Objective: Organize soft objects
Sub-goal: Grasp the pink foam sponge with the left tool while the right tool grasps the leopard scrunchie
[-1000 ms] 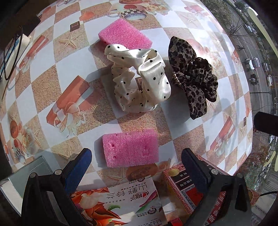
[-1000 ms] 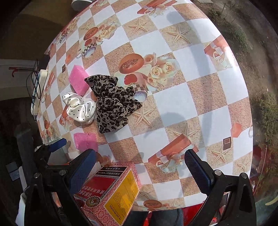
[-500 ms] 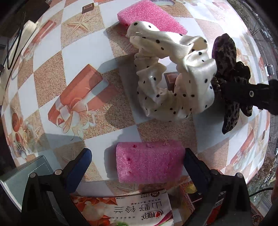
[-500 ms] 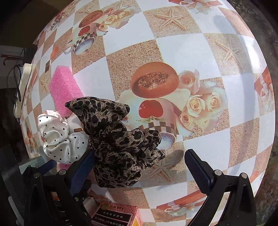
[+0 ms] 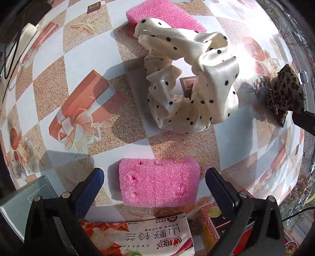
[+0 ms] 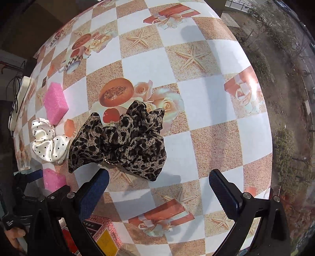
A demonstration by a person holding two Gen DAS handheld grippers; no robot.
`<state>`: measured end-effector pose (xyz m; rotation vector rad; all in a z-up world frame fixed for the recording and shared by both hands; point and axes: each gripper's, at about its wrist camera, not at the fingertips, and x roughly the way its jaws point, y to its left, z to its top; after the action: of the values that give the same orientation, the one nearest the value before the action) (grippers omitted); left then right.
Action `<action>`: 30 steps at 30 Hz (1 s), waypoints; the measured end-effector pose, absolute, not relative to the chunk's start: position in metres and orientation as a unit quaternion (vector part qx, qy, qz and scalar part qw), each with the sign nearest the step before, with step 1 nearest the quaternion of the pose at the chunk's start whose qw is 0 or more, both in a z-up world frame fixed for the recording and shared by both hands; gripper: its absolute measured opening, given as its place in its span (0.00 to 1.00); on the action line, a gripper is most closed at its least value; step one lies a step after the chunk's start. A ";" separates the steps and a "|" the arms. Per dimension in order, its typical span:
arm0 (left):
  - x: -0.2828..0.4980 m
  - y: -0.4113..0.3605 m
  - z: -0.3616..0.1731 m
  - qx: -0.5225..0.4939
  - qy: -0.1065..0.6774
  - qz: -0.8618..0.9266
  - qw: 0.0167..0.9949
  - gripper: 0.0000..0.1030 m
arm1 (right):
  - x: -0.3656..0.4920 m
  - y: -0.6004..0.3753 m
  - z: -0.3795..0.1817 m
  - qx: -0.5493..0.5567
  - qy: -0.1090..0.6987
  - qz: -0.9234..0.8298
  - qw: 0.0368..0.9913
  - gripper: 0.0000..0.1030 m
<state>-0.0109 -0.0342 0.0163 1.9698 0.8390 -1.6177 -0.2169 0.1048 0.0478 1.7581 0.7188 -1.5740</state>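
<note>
A pink foam block lies between the blue pads of my left gripper, which is open around it without squeezing. Beyond it sits a cream polka-dot scrunchie and, behind that, a second pink foam block. The leopard-print scrunchie lies just ahead of my right gripper, which is open with nothing between its fingers. In the right wrist view the cream scrunchie, the far foam block and the near foam block line the left side. The leopard scrunchie shows at the left wrist view's right edge.
A printed tissue pack and a red carton lie right below the left gripper; the red carton also shows under the right one. A grey box sits at the table's near left corner. A power strip lies at the table's left edge.
My left gripper has come down so its pads flank the near foam block. My right gripper has closed in on the leopard scrunchie, which now lies farther from the cream one.
</note>
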 end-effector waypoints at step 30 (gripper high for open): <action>-0.020 -0.022 -0.003 0.713 0.301 -0.583 0.247 0.91 | -0.178 0.031 0.026 0.568 0.397 -0.596 0.406 0.67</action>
<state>-0.0202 -0.0223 -0.0030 1.9456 0.8221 -1.5890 -0.1785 0.0309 0.0260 1.4321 1.0011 -1.5039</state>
